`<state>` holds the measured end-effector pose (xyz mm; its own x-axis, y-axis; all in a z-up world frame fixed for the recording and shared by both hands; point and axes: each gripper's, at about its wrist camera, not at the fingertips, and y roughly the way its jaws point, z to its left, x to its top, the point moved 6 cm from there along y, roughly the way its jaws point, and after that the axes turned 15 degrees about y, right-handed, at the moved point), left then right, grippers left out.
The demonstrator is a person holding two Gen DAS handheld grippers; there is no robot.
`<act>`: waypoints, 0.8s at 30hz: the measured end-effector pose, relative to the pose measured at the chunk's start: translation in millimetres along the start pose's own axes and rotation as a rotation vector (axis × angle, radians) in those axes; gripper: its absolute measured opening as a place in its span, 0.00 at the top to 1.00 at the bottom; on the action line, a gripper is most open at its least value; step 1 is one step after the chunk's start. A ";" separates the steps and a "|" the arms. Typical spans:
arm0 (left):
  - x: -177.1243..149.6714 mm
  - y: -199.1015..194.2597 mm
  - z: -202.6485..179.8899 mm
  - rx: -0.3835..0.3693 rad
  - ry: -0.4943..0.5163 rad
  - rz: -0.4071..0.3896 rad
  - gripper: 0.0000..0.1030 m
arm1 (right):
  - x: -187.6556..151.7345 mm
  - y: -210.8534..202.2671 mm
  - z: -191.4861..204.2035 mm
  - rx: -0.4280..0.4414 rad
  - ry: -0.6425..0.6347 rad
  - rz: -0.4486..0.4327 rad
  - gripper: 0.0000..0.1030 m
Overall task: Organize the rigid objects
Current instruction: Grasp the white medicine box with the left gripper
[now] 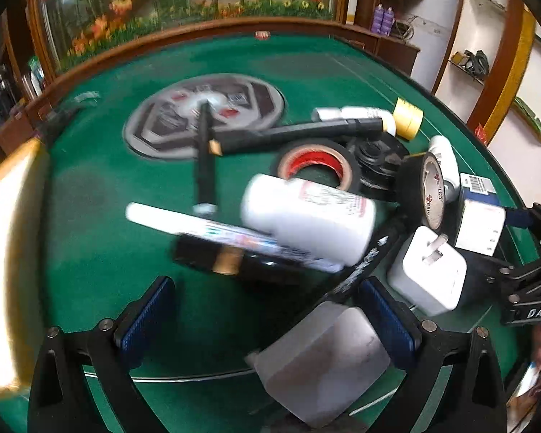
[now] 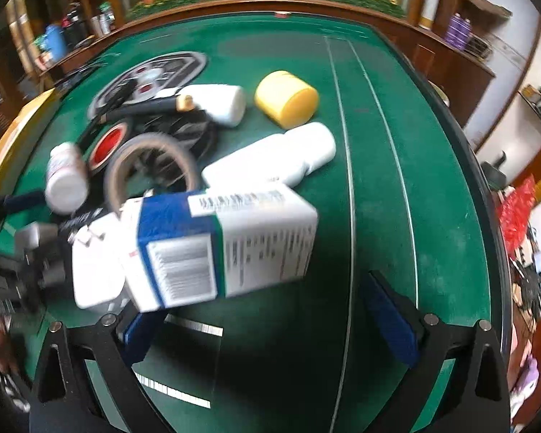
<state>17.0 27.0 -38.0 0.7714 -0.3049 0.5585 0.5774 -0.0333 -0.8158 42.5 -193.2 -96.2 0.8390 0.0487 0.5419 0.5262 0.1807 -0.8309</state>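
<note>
A jumble of rigid items lies on the green felt table (image 1: pixel 90 238). In the left wrist view my left gripper (image 1: pixel 267 324) is open, with a translucent plastic box (image 1: pixel 324 364) by its right finger, not clamped. Ahead lie a white bottle (image 1: pixel 306 216), a white tube (image 1: pixel 198 225), black tape rolls (image 1: pixel 317 166) and a white charger plug (image 1: pixel 429 270). In the right wrist view my right gripper (image 2: pixel 267 324) is open. A blue-and-white carton (image 2: pixel 220 245) lies just ahead of its left finger, beside the charger plug (image 2: pixel 97 263).
A yellow jar (image 2: pixel 286 97) and white bottles (image 2: pixel 270 162) lie farther out. A round grey-and-maroon disc (image 1: pixel 205 115) sits mid-table. Yellow tape (image 1: pixel 409 117) and long black sticks (image 1: pixel 295 133) lie behind the pile. Bare felt (image 2: pixel 396 180) runs along the right, to the wooden rim.
</note>
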 end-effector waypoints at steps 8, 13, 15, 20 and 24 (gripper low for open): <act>-24.5 -46.9 6.5 -0.146 0.047 -0.057 0.00 | -20.1 -40.1 8.6 0.021 -0.159 -0.067 0.02; -47.7 -60.1 -4.9 -0.159 0.054 -0.046 0.00 | -15.4 -67.3 12.3 0.071 -0.168 -0.149 0.02; -53.9 -65.5 -11.7 -0.167 0.075 -0.053 0.00 | -12.5 -76.6 17.7 0.112 -0.169 -0.179 0.07; -67.3 -66.7 -24.3 -0.183 0.077 -0.047 0.01 | -6.9 -93.6 26.3 0.209 -0.150 -0.226 0.09; -70.0 -61.7 -34.0 -0.188 0.096 -0.034 0.19 | -4.8 -98.1 33.6 0.271 -0.117 -0.229 0.09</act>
<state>-81.8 18.0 -31.9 0.7181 -0.3895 0.5767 0.5357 -0.2197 -0.8154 -17.8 -178.1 -13.0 0.6742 0.0862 0.7335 0.6293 0.4528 -0.6316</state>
